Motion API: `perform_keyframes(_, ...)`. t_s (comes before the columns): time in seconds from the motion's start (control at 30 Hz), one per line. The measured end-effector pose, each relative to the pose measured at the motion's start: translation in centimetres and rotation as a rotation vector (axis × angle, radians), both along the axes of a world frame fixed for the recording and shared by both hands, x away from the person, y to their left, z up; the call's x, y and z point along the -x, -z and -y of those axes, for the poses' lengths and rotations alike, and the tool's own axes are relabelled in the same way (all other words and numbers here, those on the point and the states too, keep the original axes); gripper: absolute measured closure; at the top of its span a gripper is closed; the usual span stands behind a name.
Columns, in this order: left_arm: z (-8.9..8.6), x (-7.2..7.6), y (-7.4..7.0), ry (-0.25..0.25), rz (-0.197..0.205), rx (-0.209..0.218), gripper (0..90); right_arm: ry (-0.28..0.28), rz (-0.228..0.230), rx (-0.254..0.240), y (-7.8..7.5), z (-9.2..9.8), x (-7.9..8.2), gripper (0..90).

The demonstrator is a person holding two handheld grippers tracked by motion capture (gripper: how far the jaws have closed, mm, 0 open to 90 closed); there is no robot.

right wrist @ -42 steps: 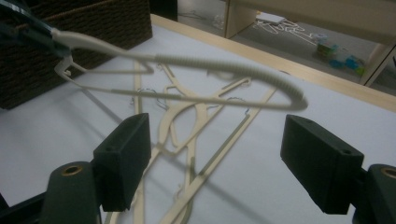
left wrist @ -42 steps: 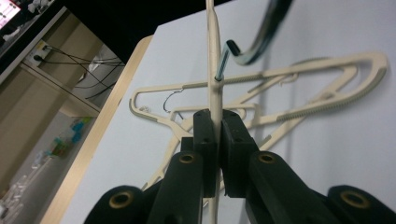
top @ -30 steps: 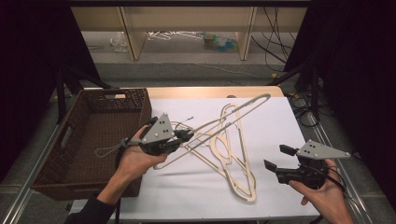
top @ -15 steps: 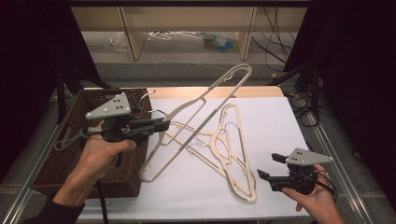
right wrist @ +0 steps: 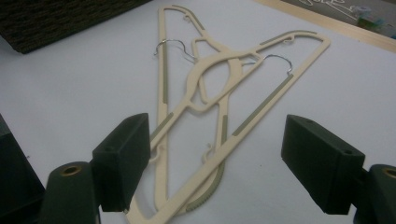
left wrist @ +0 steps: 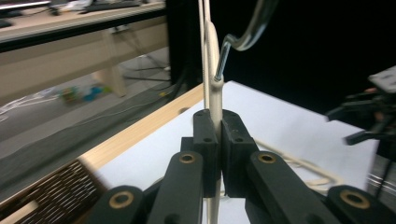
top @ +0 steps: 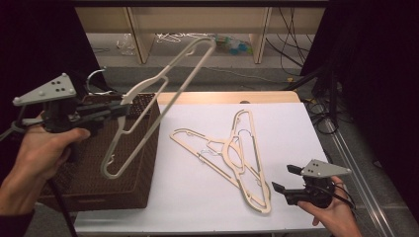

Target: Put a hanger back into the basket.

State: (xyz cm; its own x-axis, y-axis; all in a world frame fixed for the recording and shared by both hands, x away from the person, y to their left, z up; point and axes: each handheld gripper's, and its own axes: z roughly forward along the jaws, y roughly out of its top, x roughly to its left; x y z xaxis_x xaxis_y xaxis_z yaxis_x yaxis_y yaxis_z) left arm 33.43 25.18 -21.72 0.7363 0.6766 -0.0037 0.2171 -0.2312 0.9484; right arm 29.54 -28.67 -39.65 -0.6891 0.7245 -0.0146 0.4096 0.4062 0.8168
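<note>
nearest the person, the right gripper [top: 284, 178] sits low at the front-right edge of the surface [top: 296, 128], held in the right hand [top: 332, 210]. black blocky fingers [right wrist: 122, 158] spread wide apart, nothing between them; grey three-cornered plate on top. fingers point left toward two cream plastic hangers [top: 237, 158] lying flat and crossed on the white sheet, thin triangular frames w/ grey-green grip strips and small silver wire hooks. in the right gripper view the hangers lie just ahead of the fingers, lower ends running in between them but untouched.

left side: left hand [top: 34, 153] wrapped round the left gripper [top: 121, 109], forearm coming up from bottom-left corner, gripper raised well off the surface and roughly level, pointing right. its fingers [left wrist: 206, 140] are clenched on a third cream hanger [top: 148, 111]; left gripper view shows the flat plastic neck pinched edge-on between the two pads, silver hook [left wrist: 238, 39] screwed in just above the grip. hanger is in the air, tilted, long loop slanting up-right to the far side, lower corner hanging over the basket.

under it, a dark brown woven basket [top: 133, 168], rectangular, coarse wicker texture, at the left edge of the surface, next to the sheet.

farther back: pale wood strip of the surface, then floor w/ cables and wooden shelf legs.
</note>
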Motion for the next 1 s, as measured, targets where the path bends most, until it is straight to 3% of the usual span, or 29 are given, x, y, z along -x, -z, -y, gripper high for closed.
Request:
perform_keyframes(0.03, -1.4, -0.4, 0.5, -0.048, -0.008, -0.012, 85.9, -0.003, 0.000, 0.003, 0.1, 0.0, 0.0, 24.9)
perform_keyframes(0.13, -3.8, -1.0, 1.5, -0.104, -0.010, -0.026, 85.9, -0.003, -0.010, 0.000, 0.1, -0.1, 0.0, 24.8)
perform_keyframes(0.33, -6.4, -1.5, 3.0, -0.155, 0.001, -0.092, 85.9, -0.007, -0.004, 0.006, 0.2, -0.1, 0.0, 24.7)
perform_keyframes(0.4, -7.6, -1.9, 4.0, -0.177, -0.011, -0.113, 85.9, -0.004, -0.010, 0.007, 0.3, -0.2, 0.1, 24.7)
perform_keyframes(0.5, -8.2, -2.1, 4.8, -0.187, -0.018, -0.134, 85.9, -0.001, -0.015, 0.003, 0.2, -0.2, 0.1, 24.7)
perform_keyframes(0.77, -9.9, -2.9, 7.9, -0.225, -0.093, -0.197, 85.9, -0.002, -0.012, 0.007, 0.4, -0.1, 0.0, 24.8)
perform_keyframes(0.8, -10.3, -3.1, 8.4, -0.236, -0.109, -0.236, 85.9, 0.000, -0.014, 0.008, 0.5, -0.1, 0.0, 24.8)
perform_keyframes(0.9, -11.0, -3.4, 9.1, -0.238, -0.127, -0.262, 85.9, -0.002, -0.017, 0.010, 0.5, -0.1, 0.1, 24.8)
perform_keyframes(1.0, -11.4, -3.5, 9.6, -0.249, -0.149, -0.264, 85.8, -0.001, -0.017, 0.009, 0.5, -0.1, 0.1, 24.9)
